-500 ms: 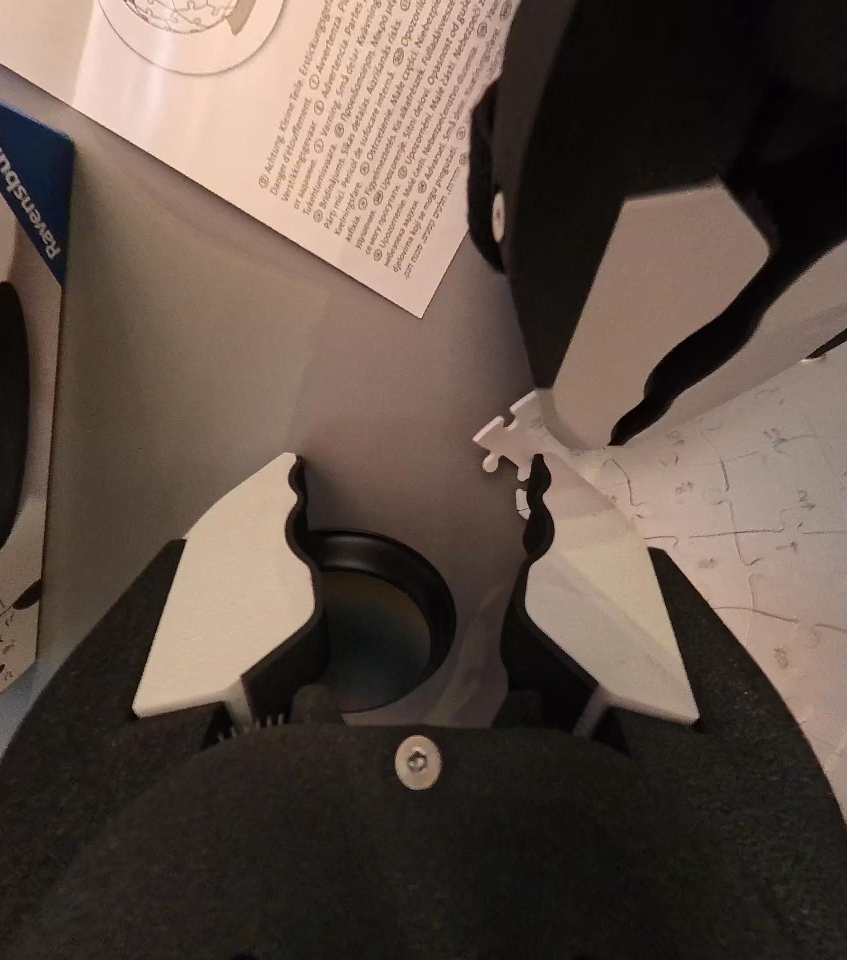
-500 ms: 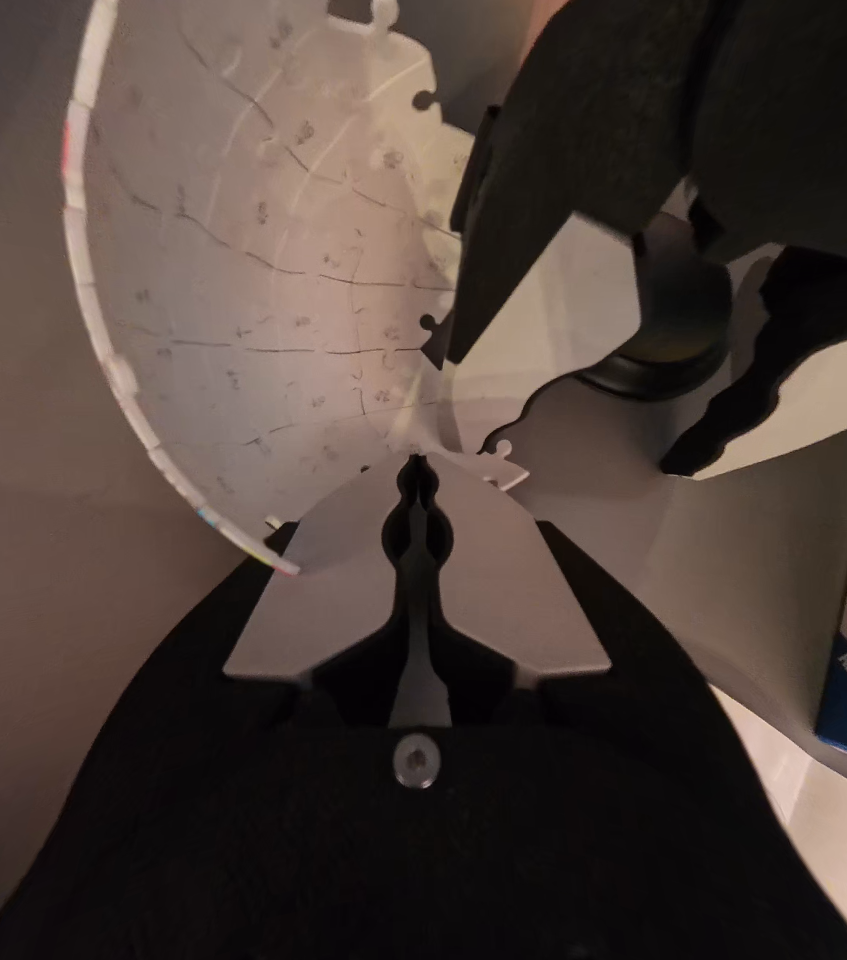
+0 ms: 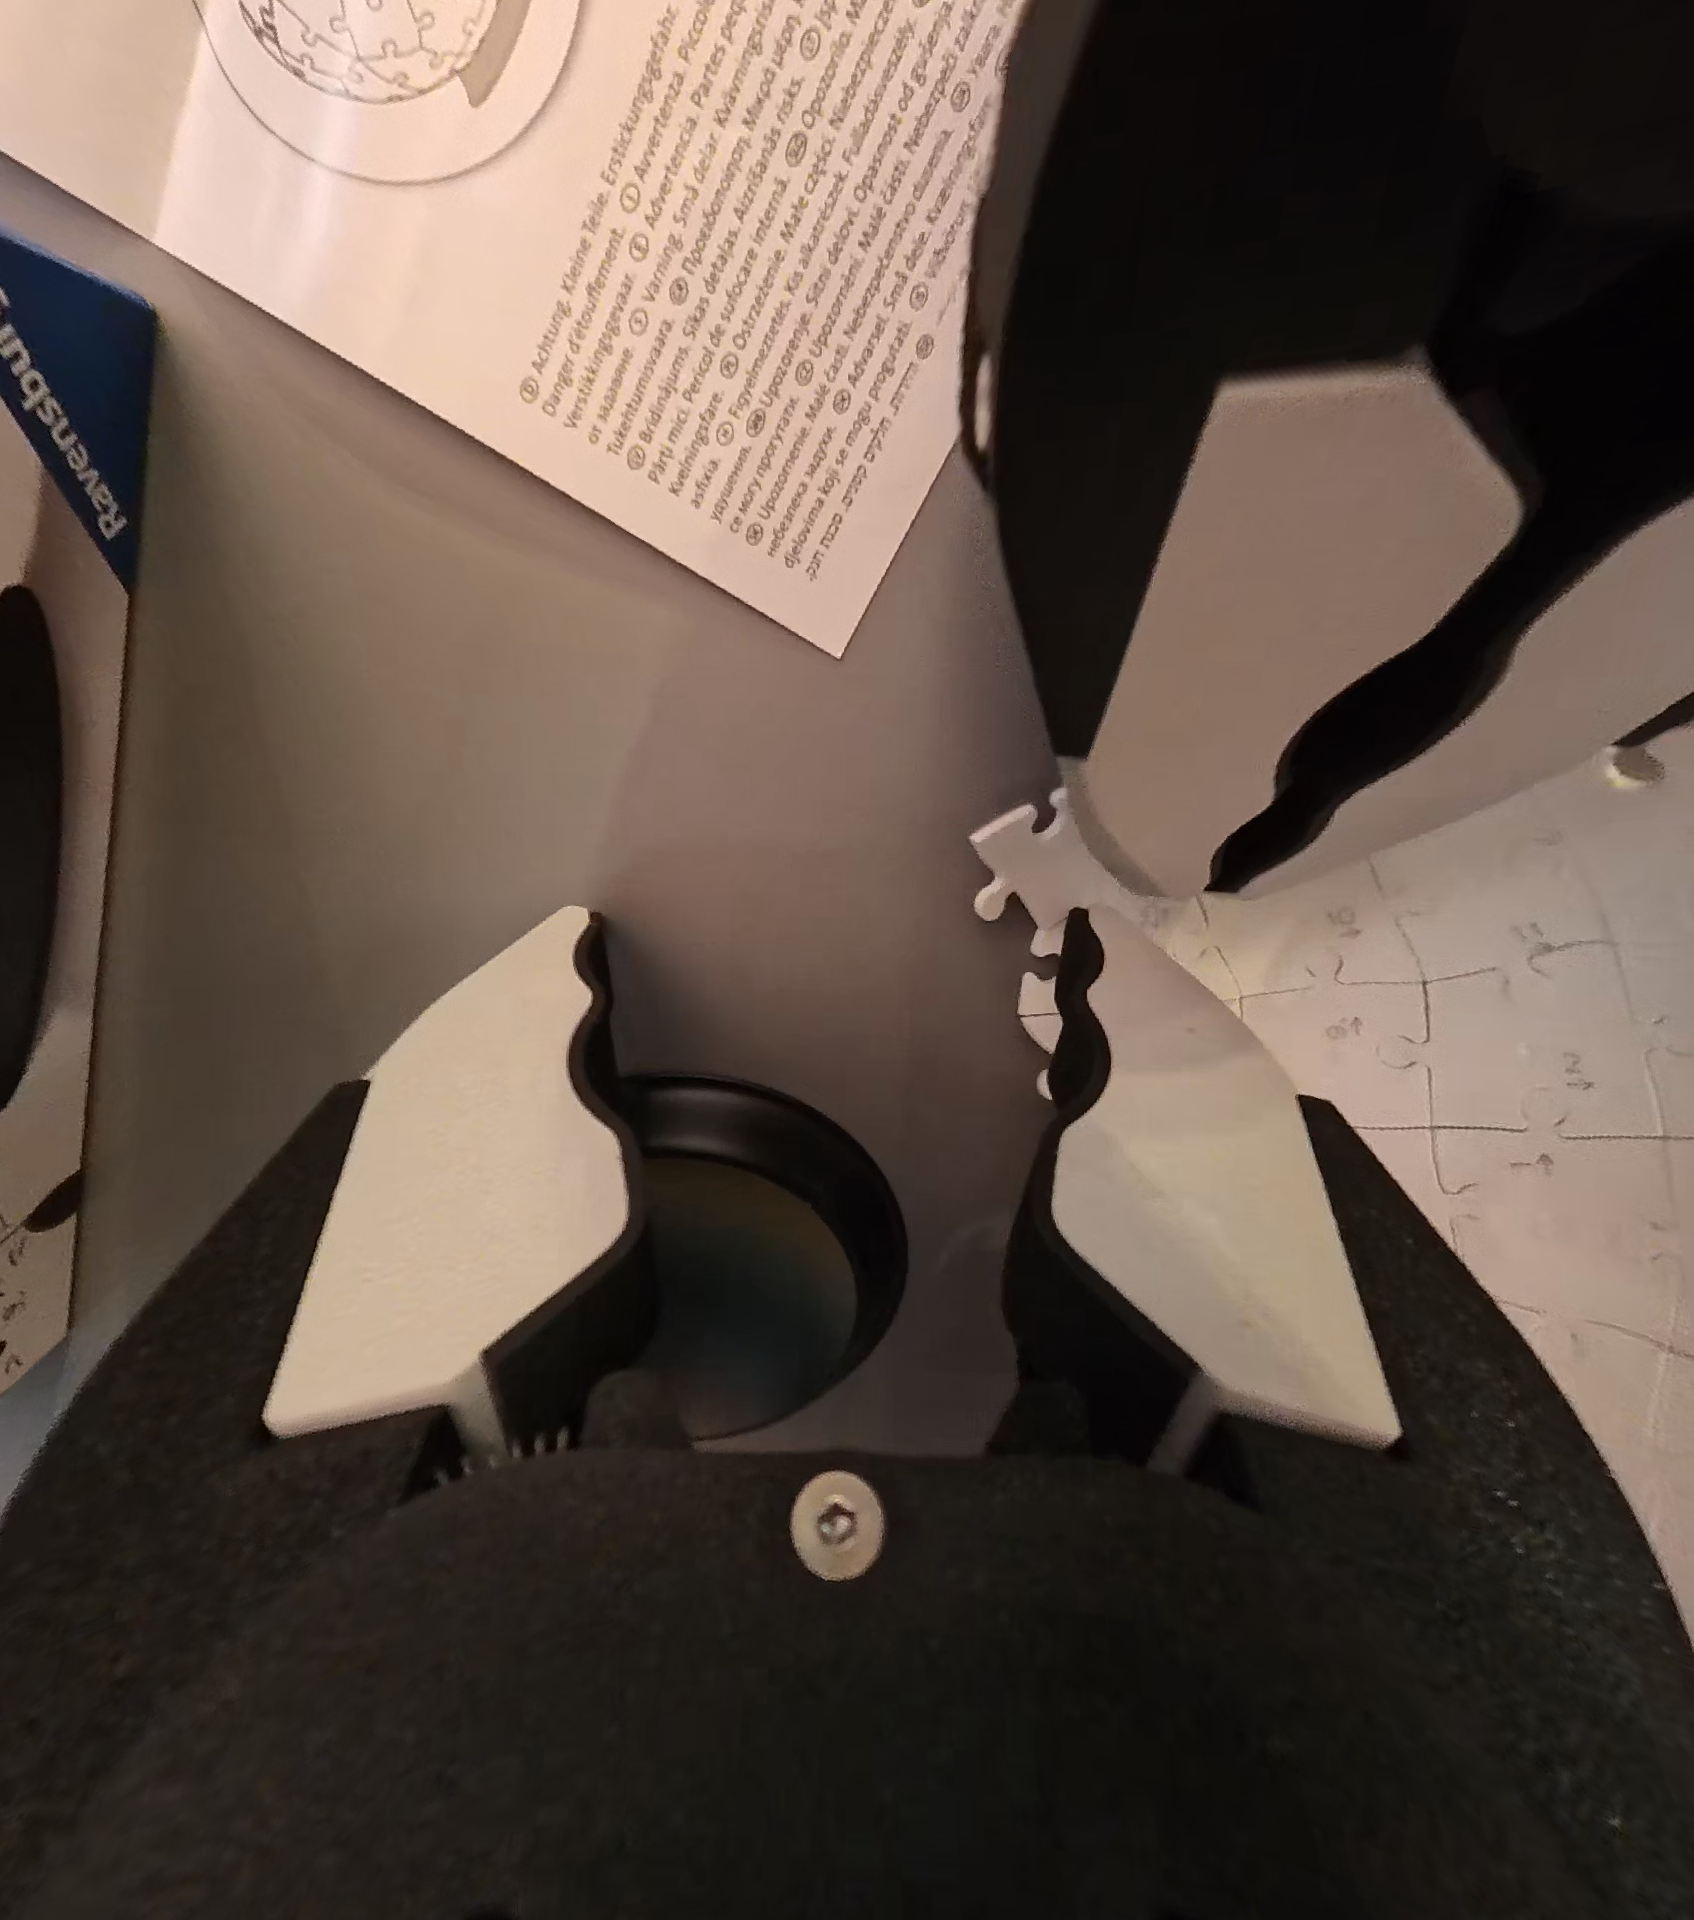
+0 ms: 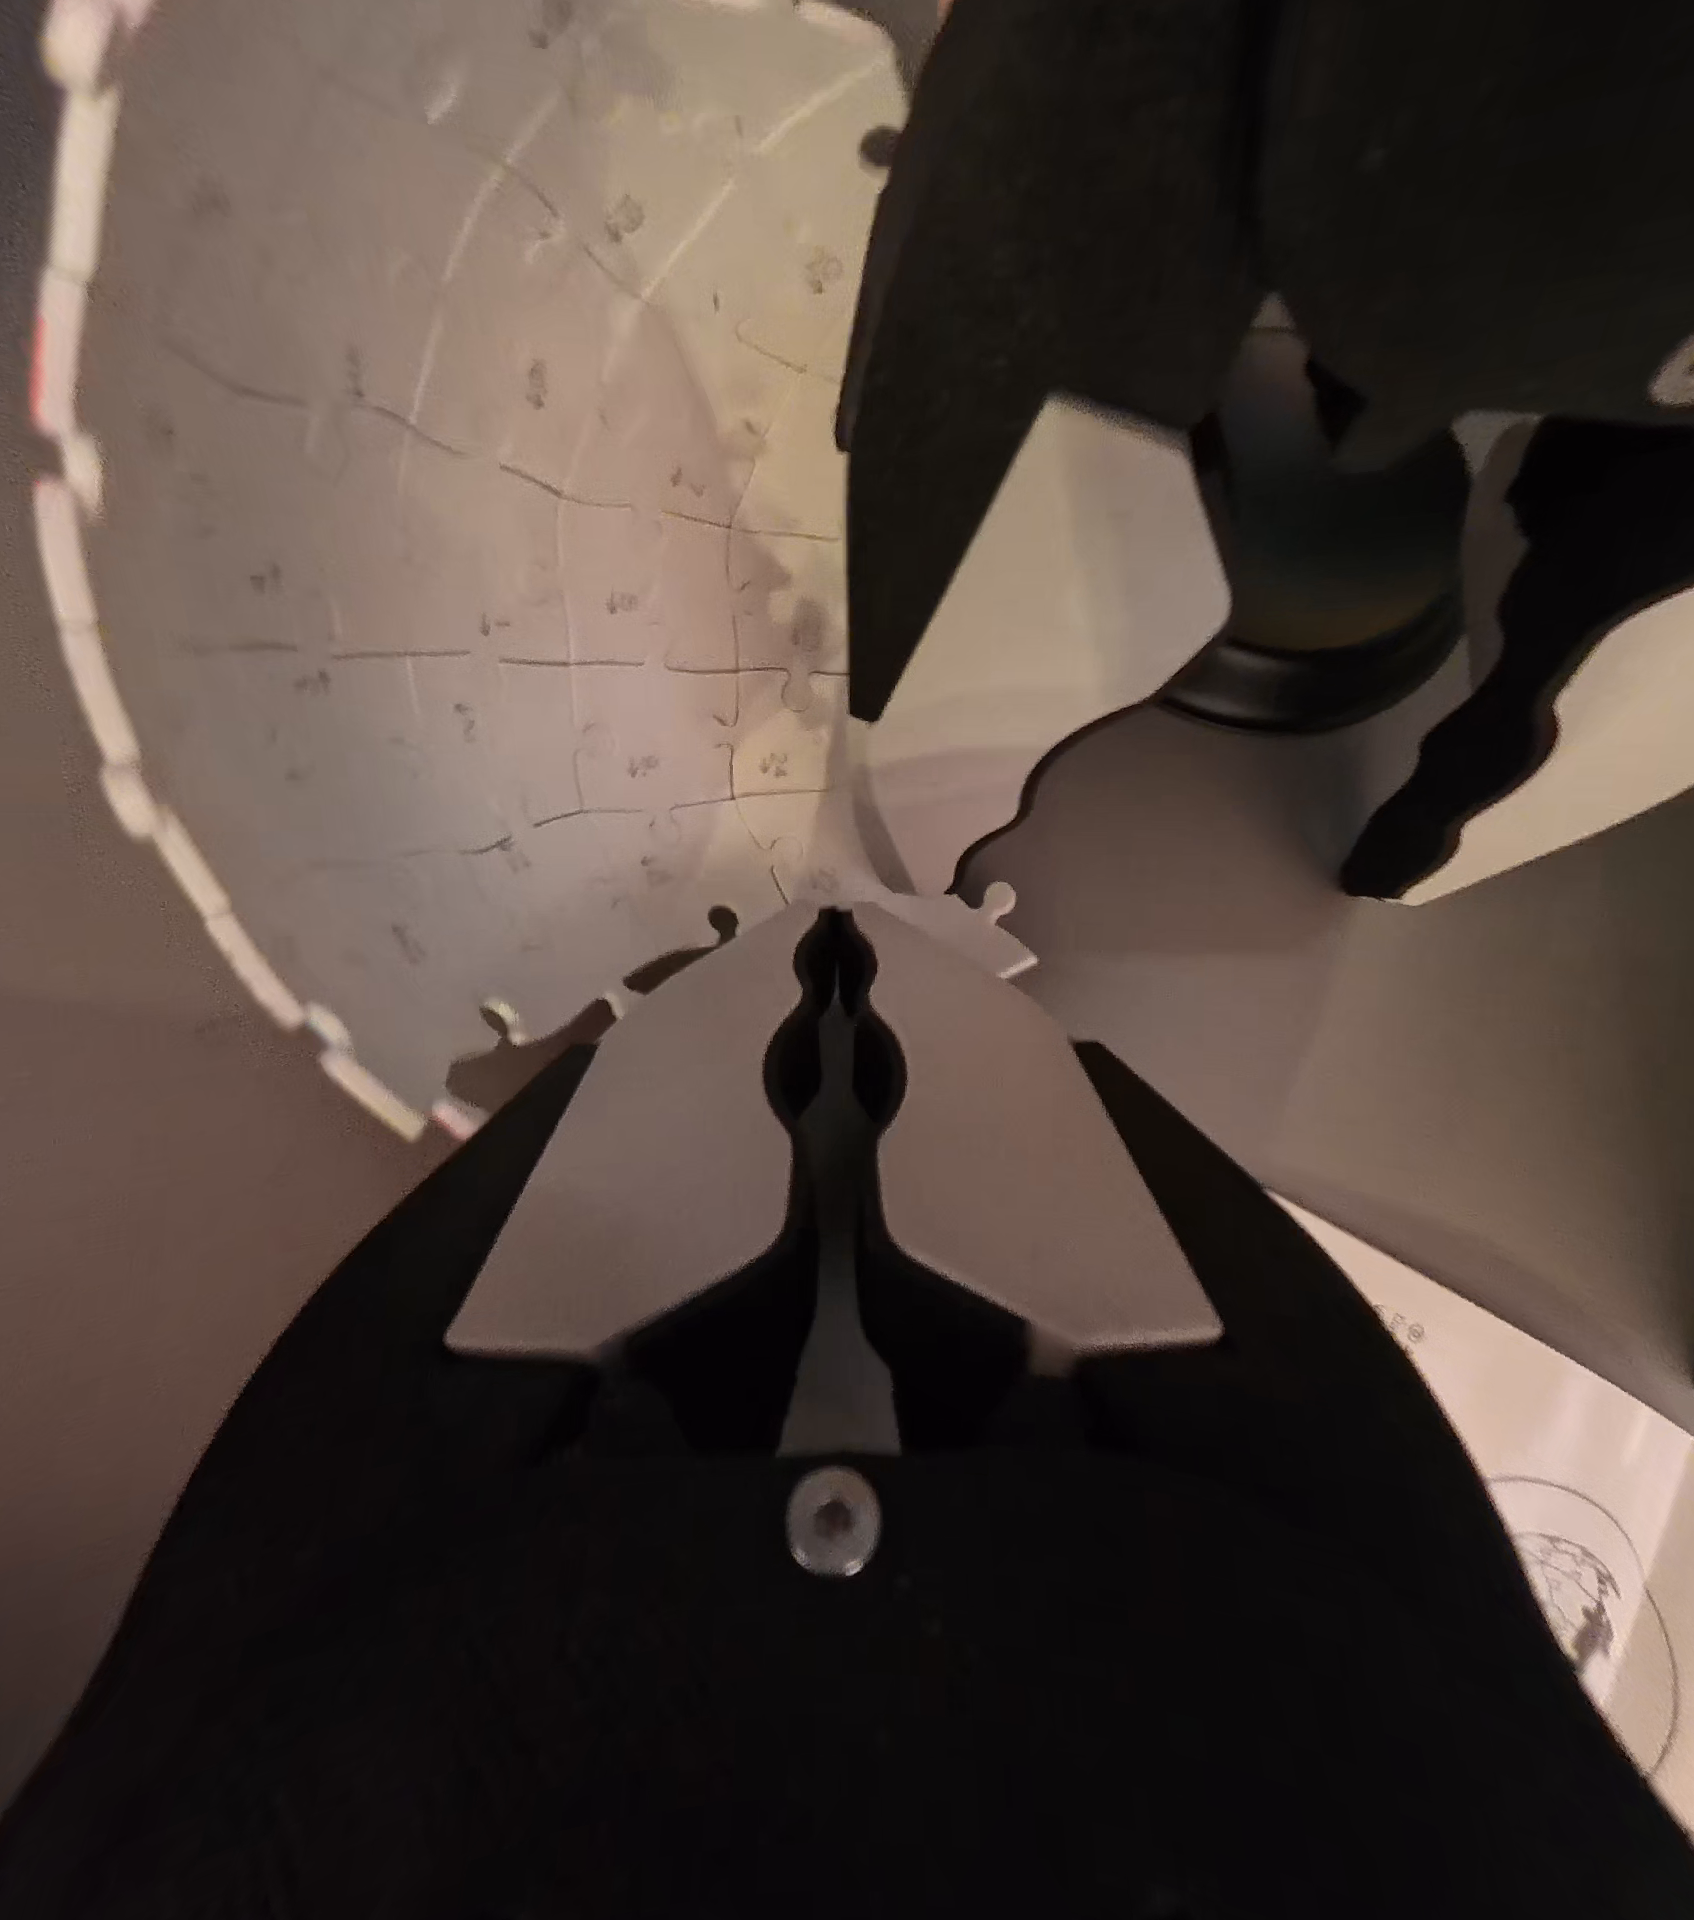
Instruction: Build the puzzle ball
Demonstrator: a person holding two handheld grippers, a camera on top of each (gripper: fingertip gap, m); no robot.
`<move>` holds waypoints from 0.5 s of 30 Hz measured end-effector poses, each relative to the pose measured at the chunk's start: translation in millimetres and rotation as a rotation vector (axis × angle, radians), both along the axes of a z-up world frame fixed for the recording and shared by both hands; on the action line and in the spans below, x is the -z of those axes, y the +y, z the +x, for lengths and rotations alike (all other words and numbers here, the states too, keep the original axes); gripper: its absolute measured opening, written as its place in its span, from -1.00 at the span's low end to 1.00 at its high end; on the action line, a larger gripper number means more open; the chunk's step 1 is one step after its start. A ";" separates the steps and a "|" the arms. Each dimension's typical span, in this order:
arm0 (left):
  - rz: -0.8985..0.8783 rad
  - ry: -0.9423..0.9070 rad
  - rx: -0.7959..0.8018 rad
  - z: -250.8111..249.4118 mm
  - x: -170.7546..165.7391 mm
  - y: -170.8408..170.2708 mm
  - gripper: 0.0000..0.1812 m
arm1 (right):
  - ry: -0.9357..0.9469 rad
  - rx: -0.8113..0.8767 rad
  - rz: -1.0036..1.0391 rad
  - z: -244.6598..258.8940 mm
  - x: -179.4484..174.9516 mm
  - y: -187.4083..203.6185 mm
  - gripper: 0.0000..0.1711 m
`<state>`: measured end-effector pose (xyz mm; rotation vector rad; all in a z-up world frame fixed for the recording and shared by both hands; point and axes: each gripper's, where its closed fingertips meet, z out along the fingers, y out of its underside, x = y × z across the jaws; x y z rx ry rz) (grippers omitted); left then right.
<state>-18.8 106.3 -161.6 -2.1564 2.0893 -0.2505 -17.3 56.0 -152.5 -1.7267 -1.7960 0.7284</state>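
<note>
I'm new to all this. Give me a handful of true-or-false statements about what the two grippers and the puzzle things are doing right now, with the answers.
1. The right gripper is shut on the edge of the curved white half-shell of joined puzzle pieces. True.
2. The left gripper is clamped on a loose puzzle piece. False: its jaws stand wide apart with nothing between them.
3. A round black plastic stand ring sits on the grey table between the left gripper's fingers. True.
4. The white printed instruction sheet is folded inside the shell. False: it lies flat on the table.
5. The blue-cornered puzzle box lies at the left in the left wrist view. True.
</note>
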 end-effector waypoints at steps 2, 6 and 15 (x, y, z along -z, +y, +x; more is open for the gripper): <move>0.005 0.005 0.003 0.1 0.2 0.3 -0.10 | 0.016 0.012 0.007 0.3 -1.1 1.4 -0.99; 0.007 0.006 0.003 0.1 0.2 0.3 -0.10 | 0.003 0.026 0.038 1.0 -0.3 4.5 -0.98; 0.005 0.004 0.001 1.2 -0.2 0.0 -0.11 | 0.005 0.045 0.027 2.5 2.1 3.2 -0.97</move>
